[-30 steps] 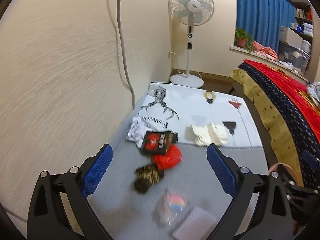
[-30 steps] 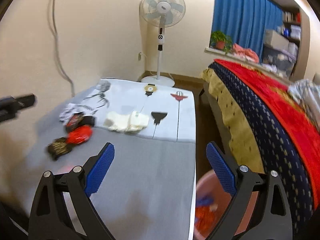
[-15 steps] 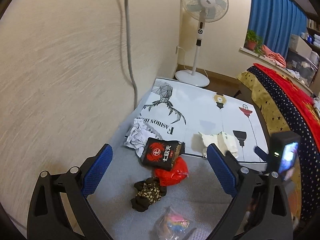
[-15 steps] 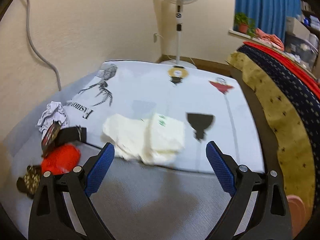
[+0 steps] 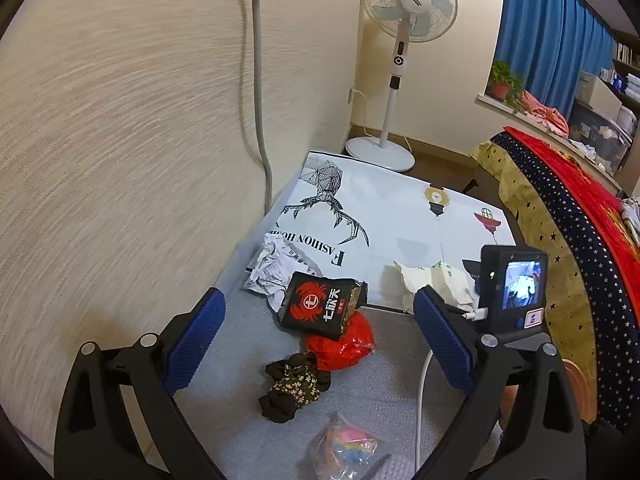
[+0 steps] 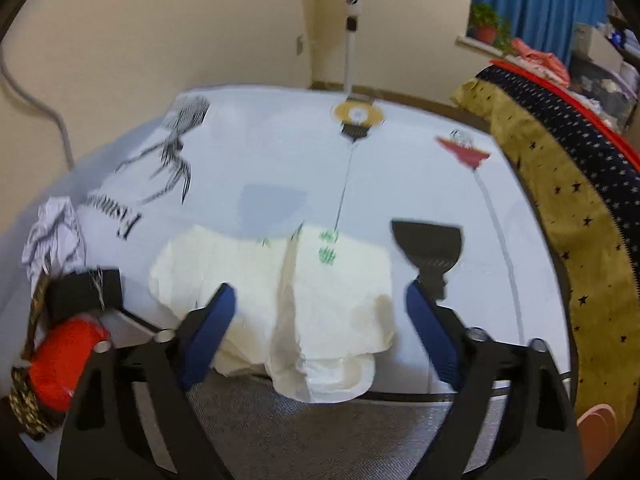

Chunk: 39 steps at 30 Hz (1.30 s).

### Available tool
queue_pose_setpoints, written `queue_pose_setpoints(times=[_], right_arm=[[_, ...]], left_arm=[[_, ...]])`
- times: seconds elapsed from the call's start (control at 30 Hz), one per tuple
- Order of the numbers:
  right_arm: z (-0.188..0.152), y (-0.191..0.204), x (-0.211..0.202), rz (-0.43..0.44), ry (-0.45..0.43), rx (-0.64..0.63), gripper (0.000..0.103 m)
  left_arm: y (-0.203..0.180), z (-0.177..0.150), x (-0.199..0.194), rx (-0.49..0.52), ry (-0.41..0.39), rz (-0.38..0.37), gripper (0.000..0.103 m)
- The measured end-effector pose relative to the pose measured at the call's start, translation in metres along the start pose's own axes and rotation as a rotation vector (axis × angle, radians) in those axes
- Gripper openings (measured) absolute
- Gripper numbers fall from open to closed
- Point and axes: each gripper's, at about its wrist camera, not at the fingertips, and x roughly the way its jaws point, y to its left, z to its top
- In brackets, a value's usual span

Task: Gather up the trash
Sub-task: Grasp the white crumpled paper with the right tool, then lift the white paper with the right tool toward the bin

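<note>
Several pieces of trash lay uncollected on the counter (image 5: 384,216), so by my reading the task had hardly begun. In the left wrist view, the left gripper (image 5: 316,340) hung with its fingers wide apart and empty above a cluster at the centre of the frame: a crumpled paper (image 5: 276,266), a black snack bag (image 5: 322,308), a red wrapper (image 5: 344,346), a dark patterned wad (image 5: 294,386) and, at the bottom edge, a clear bag (image 5: 346,446) with coloured bits. In the right wrist view, the right gripper (image 6: 316,332) also held nothing, its fingers spread wide around a cream paper bag (image 6: 304,292) at the centre of the frame, which looked like the likely next pick. A pink bin (image 6: 598,420), possibly the trash's destination, peeked in at the lower right. A standing fan (image 5: 404,16) and a bed (image 5: 568,216) bordered the counter, neither blocking the reach.
</note>
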Motion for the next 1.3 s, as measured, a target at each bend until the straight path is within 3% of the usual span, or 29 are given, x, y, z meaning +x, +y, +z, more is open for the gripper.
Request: queue_pose_setpoints(times=[0.13,0.23,0.3,0.5,0.7,0.97,1.1,1.3], right_arm=[[-0.002,0.003,0.004,0.040,0.029,-0.010,0.060],[-0.003,0.007,0.004,0.058,0.034,-0.031,0.035],[-0.004,0.009,0.001,0.050,0.019,-0.039,0.027],[-0.004,0.002,-0.014,0.047,-0.048,-0.012,0.026],[0.002,-0.005,-0.064,0.060,-0.120,-0.006,0.026],[-0.024,-0.031,-0.215,0.062,-0.247,-0.011,0.026],[-0.062,-0.052,-0.290,0.064,-0.294,-0.002,0.026],[-0.120,-0.073,-0.364,0.040,-0.315,-0.011,0.026]], left_arm=[[0.001,0.000,0.001,-0.004,0.002,0.000,0.092],[0.000,0.001,0.001,-0.002,0.001,0.000,0.092],[0.000,0.001,0.000,0.003,-0.003,0.005,0.092],[0.002,0.002,0.003,0.006,-0.006,0.019,0.092],[0.000,0.000,0.000,0.012,-0.026,0.026,0.092],[-0.008,-0.004,-0.020,0.044,-0.070,0.011,0.092],[-0.015,-0.010,-0.034,0.059,-0.088,0.040,0.092],[-0.028,-0.022,-0.057,0.055,-0.087,0.044,0.092]])
